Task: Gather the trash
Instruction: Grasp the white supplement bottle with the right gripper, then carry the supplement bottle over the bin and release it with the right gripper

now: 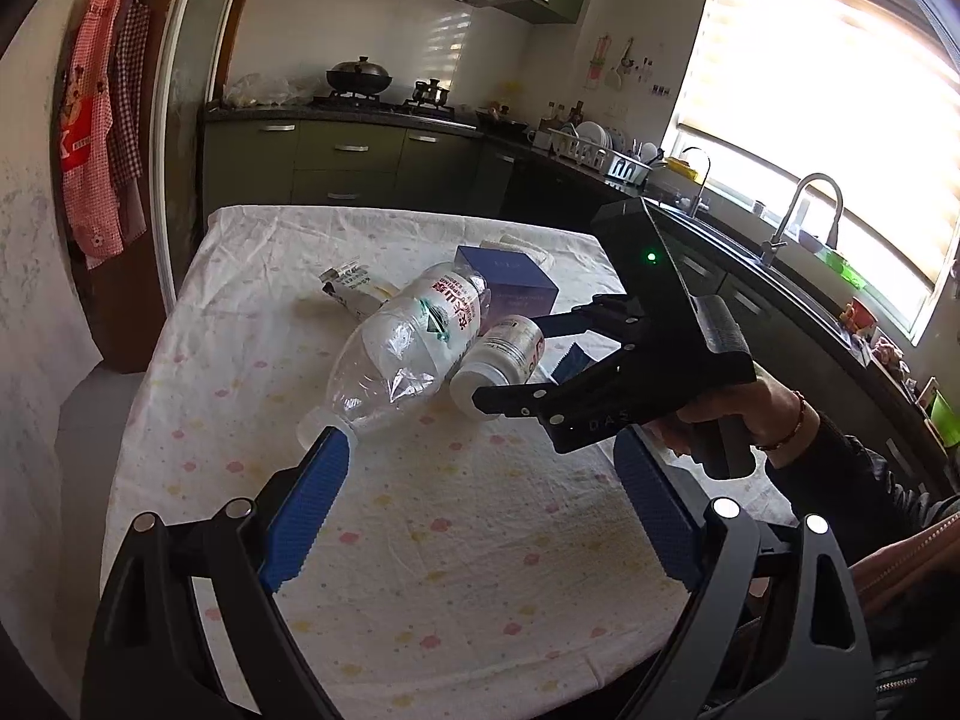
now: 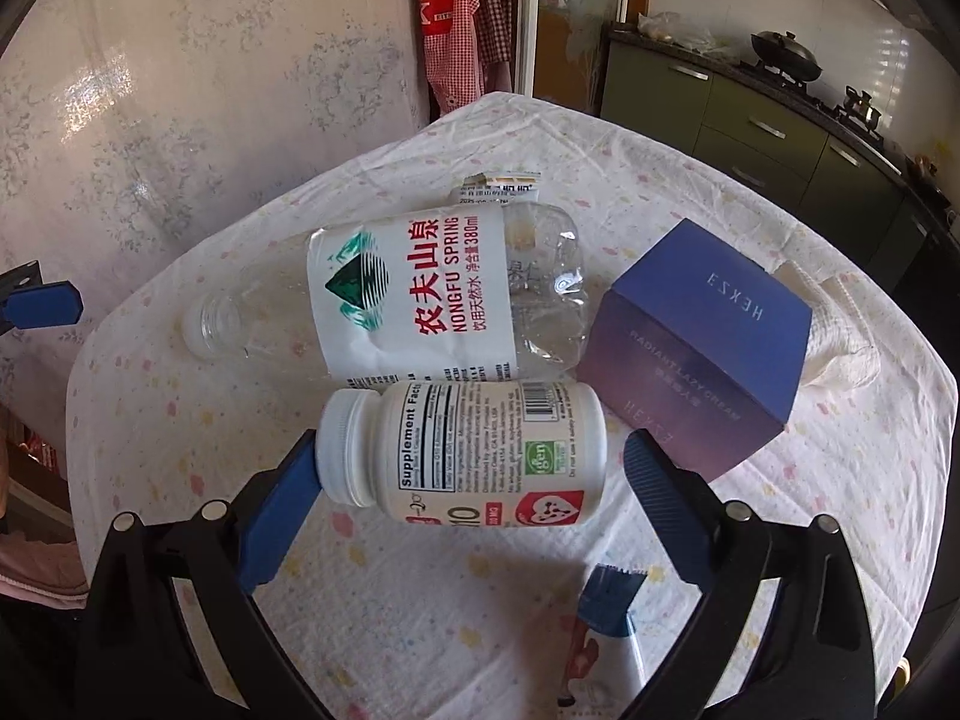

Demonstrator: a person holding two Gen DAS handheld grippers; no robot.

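A clear crushed water bottle (image 1: pixel 403 354) (image 2: pixel 420 294) lies on its side on the table. A white supplement bottle (image 1: pixel 501 354) (image 2: pixel 468 450) lies against it. A blue-purple box (image 1: pixel 510 285) (image 2: pixel 696 342) and a small wrapper (image 1: pixel 354 285) (image 2: pixel 498 186) lie behind. My right gripper (image 1: pixel 510 360) (image 2: pixel 471 462) is open, its fingers on either side of the supplement bottle. My left gripper (image 1: pixel 486 468) is open, its left finger (image 1: pixel 312 504) close to the water bottle's neck.
The table has a white spotted cloth (image 1: pixel 420 540). A small blue packet (image 2: pixel 609 600) lies near the front edge. A white crumpled cloth (image 2: pixel 840 336) lies behind the box. Kitchen counters (image 1: pixel 360 144) and a sink (image 1: pixel 804 222) stand beyond.
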